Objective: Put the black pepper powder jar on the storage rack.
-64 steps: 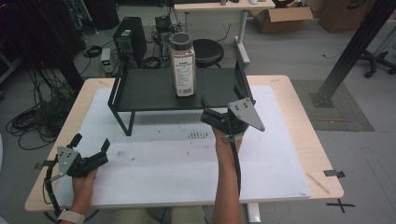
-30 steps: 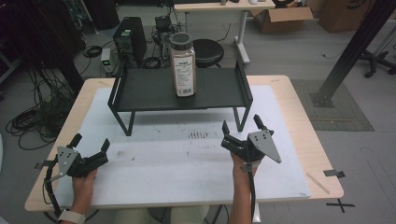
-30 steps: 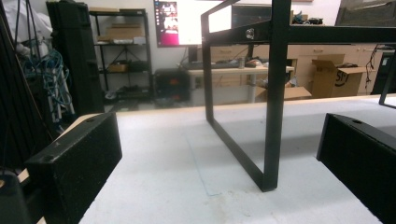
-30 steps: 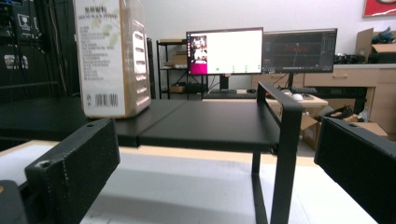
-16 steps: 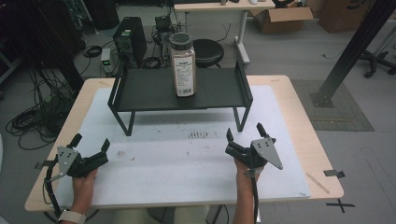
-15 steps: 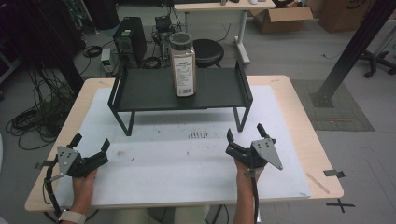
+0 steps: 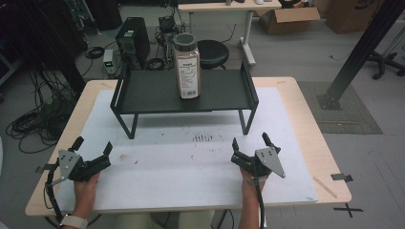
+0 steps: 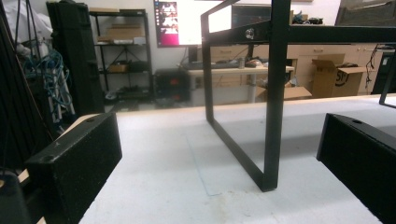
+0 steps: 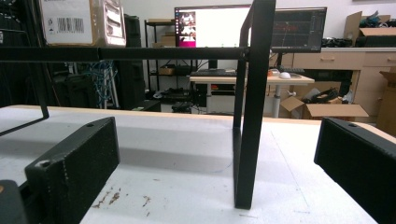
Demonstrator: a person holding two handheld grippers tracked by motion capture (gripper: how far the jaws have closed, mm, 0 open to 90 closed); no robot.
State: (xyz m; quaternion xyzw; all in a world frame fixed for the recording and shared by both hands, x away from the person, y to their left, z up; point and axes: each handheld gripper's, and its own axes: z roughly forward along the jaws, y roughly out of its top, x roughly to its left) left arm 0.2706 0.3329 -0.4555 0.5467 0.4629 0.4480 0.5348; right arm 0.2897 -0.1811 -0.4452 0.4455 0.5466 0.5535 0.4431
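Black-jawed left gripper and right gripper rest spread and empty on the near table, with the spice jar upright on the far black rack, apparently a standby step; any next grasp calls for a forward reach.

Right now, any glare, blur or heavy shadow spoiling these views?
High view: sharp, even light, soft shadow under the black shelf. Left gripper view: bright monitor washed out. Right gripper view: near claw jaws slightly soft, jar cropped at top.
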